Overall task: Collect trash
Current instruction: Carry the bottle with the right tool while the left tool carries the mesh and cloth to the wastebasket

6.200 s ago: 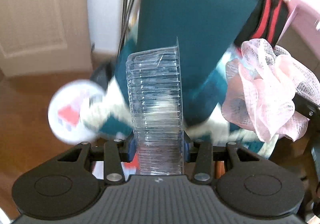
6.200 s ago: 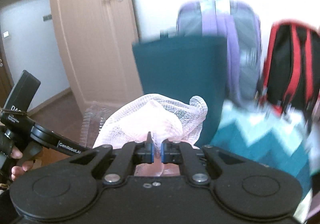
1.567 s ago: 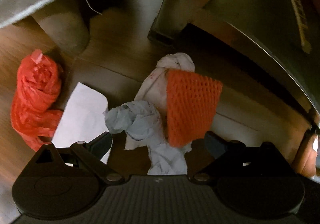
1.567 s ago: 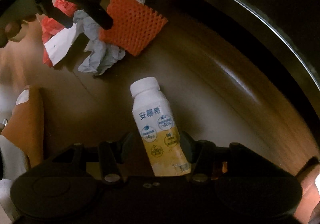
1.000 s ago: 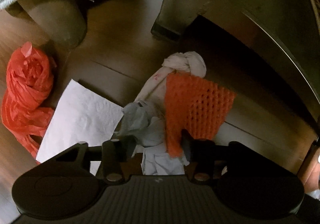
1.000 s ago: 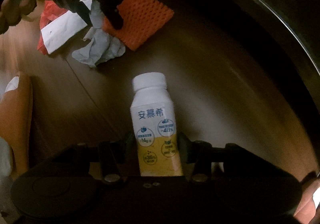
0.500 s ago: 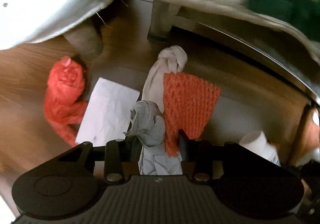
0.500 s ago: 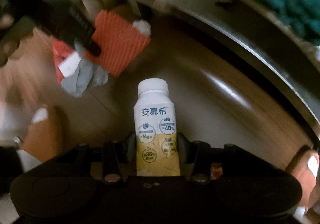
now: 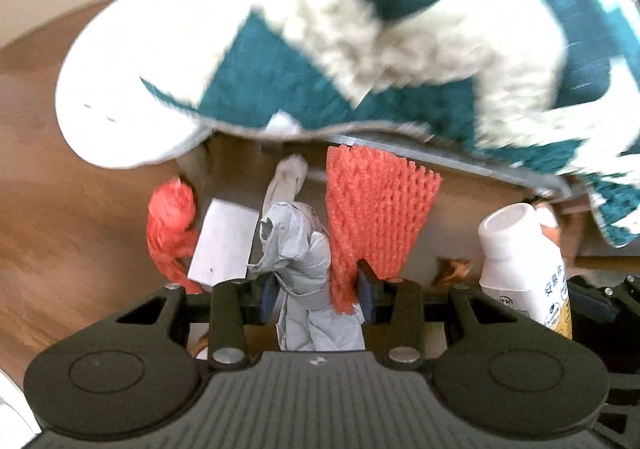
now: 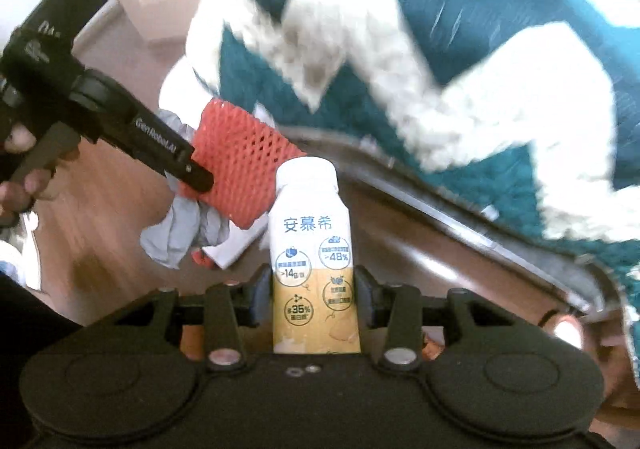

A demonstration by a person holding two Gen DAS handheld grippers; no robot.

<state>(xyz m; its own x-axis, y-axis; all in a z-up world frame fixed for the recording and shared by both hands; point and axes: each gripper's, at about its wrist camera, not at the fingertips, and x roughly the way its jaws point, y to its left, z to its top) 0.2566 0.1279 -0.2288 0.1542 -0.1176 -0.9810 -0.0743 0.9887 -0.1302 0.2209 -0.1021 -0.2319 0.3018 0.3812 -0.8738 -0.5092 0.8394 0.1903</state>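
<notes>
Orange foam netting (image 9: pixel 376 217) and a crumpled grey rag (image 9: pixel 304 265) sit pinched together between the jaws of the left gripper (image 9: pixel 318 291), which are closed on the pair with only the bundle's thickness between them. Both pieces stand up out of the grip, the netting on the right, the rag on the left. Behind them on the wooden floor (image 9: pixel 72 217) lie a red plastic bag (image 9: pixel 170 225), a white sheet of paper (image 9: pixel 224 245) just beside it, and a pale knotted cloth (image 9: pixel 286 181) partly hidden by the rag. A teal and white blanket (image 9: pixel 360 37), blurred, hangs over the upper part of both views.

The right gripper (image 10: pixel 314 293) has its jaws clamped on the lower half of a white and yellow yogurt drink bottle (image 10: pixel 312 249), capped and pointing forward along the fingers. From the right wrist view the left gripper's held netting is just to the left of the bottle's cap, and the rag hangs below it.
</notes>
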